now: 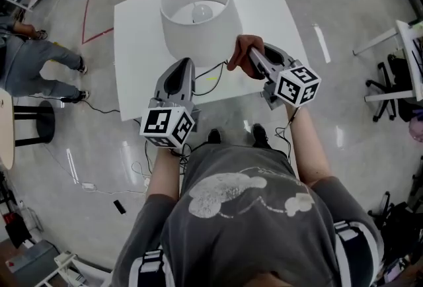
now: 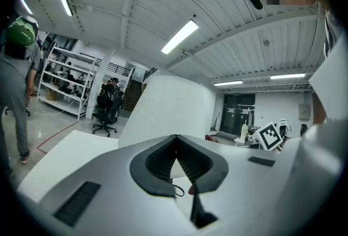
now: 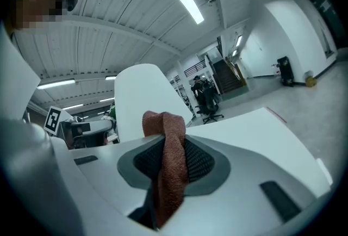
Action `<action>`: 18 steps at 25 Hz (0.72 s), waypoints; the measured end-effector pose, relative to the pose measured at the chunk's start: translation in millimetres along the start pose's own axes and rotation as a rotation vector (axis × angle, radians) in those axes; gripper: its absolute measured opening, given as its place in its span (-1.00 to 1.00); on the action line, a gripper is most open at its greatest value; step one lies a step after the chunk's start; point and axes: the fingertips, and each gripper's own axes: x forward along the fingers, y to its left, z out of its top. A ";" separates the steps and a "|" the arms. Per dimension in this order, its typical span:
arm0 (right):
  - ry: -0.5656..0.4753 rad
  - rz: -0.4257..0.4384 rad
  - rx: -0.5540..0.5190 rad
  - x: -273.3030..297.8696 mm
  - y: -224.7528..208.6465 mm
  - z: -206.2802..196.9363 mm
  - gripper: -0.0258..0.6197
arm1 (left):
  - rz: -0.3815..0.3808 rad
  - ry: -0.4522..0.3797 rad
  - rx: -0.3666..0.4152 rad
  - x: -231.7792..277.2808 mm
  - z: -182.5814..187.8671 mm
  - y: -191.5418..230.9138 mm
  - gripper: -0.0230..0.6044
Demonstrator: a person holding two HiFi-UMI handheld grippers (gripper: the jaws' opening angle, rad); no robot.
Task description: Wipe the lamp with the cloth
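Head view: the lamp point(image 1: 195, 14) stands at 12 o'clock on a white surface point(image 1: 135, 61), its wide white shade open at the top with the bulb point(image 1: 200, 12) showing inside. The right tongs point(image 1: 250, 57) sit just beside the shade at its 4 o'clock, with the rust-brown cloth point(image 1: 242, 54) bunched at their tip. The left tongs point(image 1: 185, 66) sit near the shade's 6 o'clock. A dark cord point(image 1: 213, 75) loops on the surface between the two. A hard sideways push on the shade would likely tilt or slide the lamp, and either tool could hook that cord.

Left gripper view: the left tongs point(image 2: 175, 142) are clenched with nothing between the pads, so they are not steadying the lamp point(image 2: 171, 107), which rises smooth and white at 12 o'clock.

Right gripper view: the right tongs point(image 3: 167, 140) are clamped on the cloth point(image 3: 173, 164). It is a narrow folded strip that pokes out only a little past the tip. With so little cloth leading, I judge the hard tip could rub the lamp point(image 3: 142, 99) at 11 o'clock instead, or the strip could drag free.
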 end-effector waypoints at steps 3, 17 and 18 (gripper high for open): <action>0.024 0.056 -0.021 -10.8 -5.7 0.8 -0.65 | 0.047 -0.009 -0.007 1.5 -6.5 -15.6 -0.90; -0.001 0.336 -0.100 -26.7 -15.0 60.1 -0.65 | 0.241 -0.129 0.008 12.2 9.0 -64.1 -0.90; -0.010 0.359 -0.106 -25.7 -12.5 67.3 -0.65 | 0.252 -0.141 0.012 12.2 12.8 -66.2 -0.90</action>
